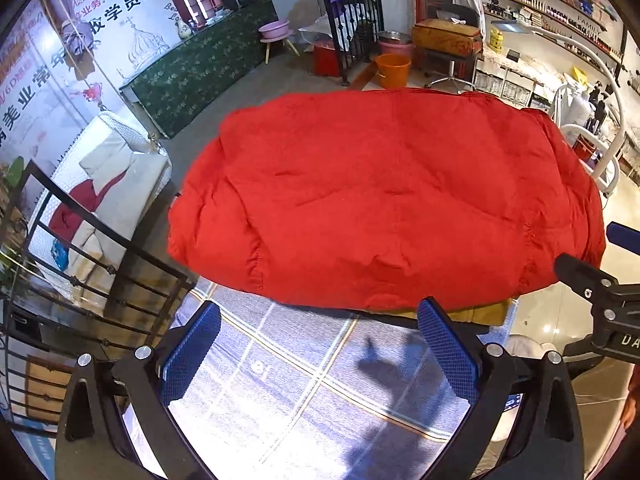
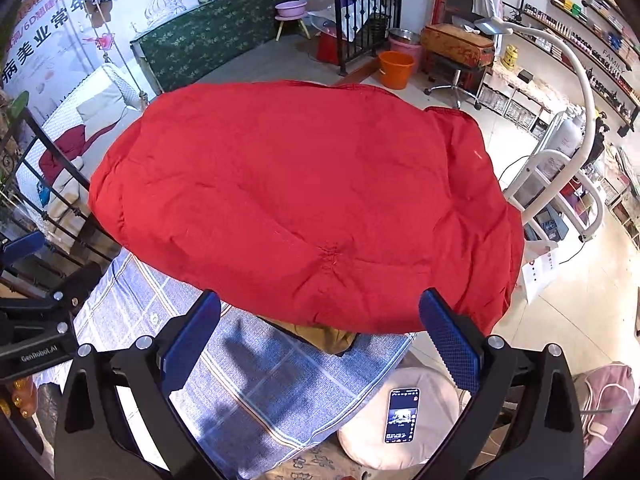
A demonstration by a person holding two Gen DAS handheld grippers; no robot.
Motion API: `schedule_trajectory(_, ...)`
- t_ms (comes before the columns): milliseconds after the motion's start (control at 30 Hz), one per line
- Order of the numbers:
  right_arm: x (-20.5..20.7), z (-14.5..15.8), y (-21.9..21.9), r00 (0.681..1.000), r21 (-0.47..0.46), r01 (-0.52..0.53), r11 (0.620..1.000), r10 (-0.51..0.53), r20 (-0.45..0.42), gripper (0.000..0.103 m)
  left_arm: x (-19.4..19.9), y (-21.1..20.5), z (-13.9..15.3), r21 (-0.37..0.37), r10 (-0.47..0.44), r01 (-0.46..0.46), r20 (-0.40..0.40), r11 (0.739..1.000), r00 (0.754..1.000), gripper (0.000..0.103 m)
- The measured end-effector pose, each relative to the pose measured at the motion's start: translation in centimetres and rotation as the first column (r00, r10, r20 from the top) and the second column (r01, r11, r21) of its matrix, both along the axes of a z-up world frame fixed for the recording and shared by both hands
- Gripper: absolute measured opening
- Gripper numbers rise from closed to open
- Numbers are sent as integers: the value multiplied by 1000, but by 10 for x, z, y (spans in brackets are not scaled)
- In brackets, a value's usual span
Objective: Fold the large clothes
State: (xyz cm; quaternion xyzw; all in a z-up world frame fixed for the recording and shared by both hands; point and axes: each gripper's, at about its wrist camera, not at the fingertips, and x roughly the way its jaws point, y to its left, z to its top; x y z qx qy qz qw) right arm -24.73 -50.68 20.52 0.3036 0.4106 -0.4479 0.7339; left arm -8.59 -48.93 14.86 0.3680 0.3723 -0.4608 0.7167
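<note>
Both your left tool (image 1: 318, 354) and right tool (image 2: 320, 344) hang wide open, holding nothing. Your puffy red quilted coat (image 2: 304, 200) already lies in a compact bundle on the blue plaid-covered surface (image 1: 304, 392); I judge little folding remains.

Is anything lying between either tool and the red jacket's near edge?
Nothing visible: only bare plaid sheet separates the open left tool and right tool from the red jacket.

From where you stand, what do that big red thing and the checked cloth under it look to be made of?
The red garment looks like a padded jacket in smooth, faintly shiny woven shell, likely synthetic: it puffs and puckers at stitched seams. The blue checked cloth looks like matte woven cotton, though I can't be sure.
</note>
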Motion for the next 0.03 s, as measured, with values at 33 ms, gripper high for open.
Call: schedule_trajectory(33, -1, -1, -2, 1000, -3, 0, 1000, 0, 3, 98, -1, -2, -1, 1, 2, -2, 4, 1000, 1000, 97)
